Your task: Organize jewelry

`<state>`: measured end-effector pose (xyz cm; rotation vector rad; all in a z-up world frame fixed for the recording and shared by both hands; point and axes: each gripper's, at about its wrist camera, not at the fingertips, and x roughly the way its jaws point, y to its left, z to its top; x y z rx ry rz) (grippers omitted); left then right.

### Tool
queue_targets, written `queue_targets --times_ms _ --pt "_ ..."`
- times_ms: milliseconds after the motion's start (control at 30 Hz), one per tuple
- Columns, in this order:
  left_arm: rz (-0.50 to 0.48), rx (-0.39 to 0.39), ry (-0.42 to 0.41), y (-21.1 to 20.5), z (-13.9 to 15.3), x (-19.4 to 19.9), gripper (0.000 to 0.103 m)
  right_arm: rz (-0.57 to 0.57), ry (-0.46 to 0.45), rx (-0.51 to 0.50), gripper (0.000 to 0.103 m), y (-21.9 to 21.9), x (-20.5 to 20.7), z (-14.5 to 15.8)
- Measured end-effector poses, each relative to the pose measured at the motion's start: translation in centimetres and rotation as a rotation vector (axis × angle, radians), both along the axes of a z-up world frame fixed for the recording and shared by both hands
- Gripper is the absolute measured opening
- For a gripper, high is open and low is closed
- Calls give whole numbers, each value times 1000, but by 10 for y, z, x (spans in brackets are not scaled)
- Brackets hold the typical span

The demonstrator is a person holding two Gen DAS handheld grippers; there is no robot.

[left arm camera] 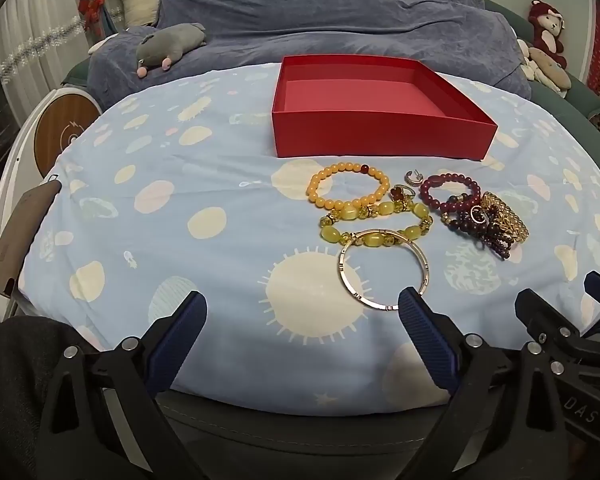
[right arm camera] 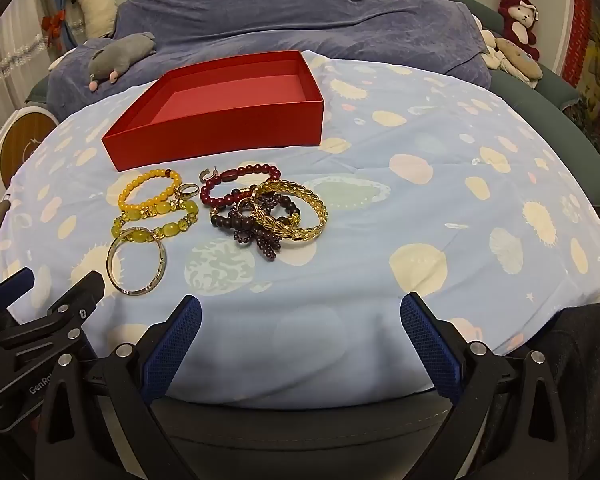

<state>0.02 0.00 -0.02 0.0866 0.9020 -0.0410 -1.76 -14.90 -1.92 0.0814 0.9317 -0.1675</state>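
An open red box (left arm camera: 380,136) (right arm camera: 220,136) stands empty on the pale blue patterned cloth (left arm camera: 204,184). In front of it lies a cluster of jewelry: an orange bead bracelet (left arm camera: 320,196) (right arm camera: 128,196), a yellow-green stone bracelet (left arm camera: 386,210) (right arm camera: 170,226), a silver bangle (left arm camera: 424,276) (right arm camera: 162,268), a dark red bead bracelet (left arm camera: 432,192) (right arm camera: 220,200), a gold chain bracelet (left arm camera: 508,216) (right arm camera: 300,234), dark purple beads (right arm camera: 268,250) and small rings. My left gripper (left arm camera: 302,304) is open near the cloth's front edge, its right fingertip close to the bangle. My right gripper (right arm camera: 300,306) is open over bare cloth, right of the jewelry.
A rumpled blue blanket (left arm camera: 340,20) and a grey plush toy (left arm camera: 168,46) lie behind the box. More plush toys (right arm camera: 518,24) sit at the far right. A round wooden-faced object (left arm camera: 60,136) stands left of the bed, with a brown card (left arm camera: 20,232) nearer.
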Motion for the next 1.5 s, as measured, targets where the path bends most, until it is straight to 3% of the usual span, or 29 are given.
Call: queue_targets --times_ms 1500 --pt "0 4 -4 0 1 0 92 0 -3 -3 96 1 -1 1"
